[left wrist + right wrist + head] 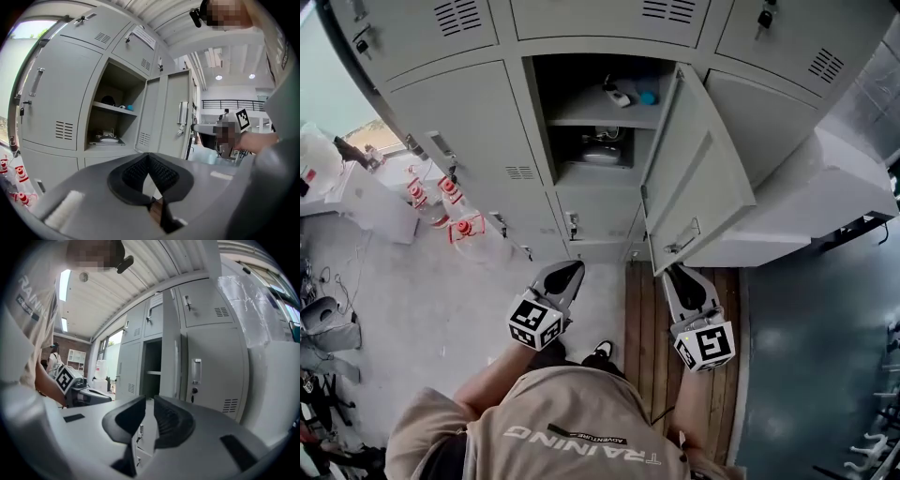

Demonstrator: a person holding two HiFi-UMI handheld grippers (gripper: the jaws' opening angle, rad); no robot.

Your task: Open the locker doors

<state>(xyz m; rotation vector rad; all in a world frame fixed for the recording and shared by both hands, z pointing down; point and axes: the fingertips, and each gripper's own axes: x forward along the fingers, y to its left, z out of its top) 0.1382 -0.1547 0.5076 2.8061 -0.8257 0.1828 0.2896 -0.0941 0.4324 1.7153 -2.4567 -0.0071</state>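
Observation:
The grey lockers fill the top of the head view. The middle locker door (694, 178) stands swung open to the right, its handle (682, 242) near the lower edge. Its compartment (600, 112) shows a shelf with small items and a metal dish (602, 153) below. The doors on the left (464, 131) and right (759, 122) are closed. My left gripper (565, 274) is shut and empty, short of the lower lockers (591, 220). My right gripper (682, 275) hangs just below the open door's handle, jaws nearly together, holding nothing. The left gripper (149, 158) faces the compartment (115, 117); the right gripper (150, 401) faces the door's edge (171, 357).
Red-and-white objects (450, 202) stand on the floor at the left by the lockers. A wooden board (647, 309) lies underfoot beneath the open door. A white plastic-wrapped bulk (825, 187) sits to the right. The person's shoe (600, 352) is between the grippers.

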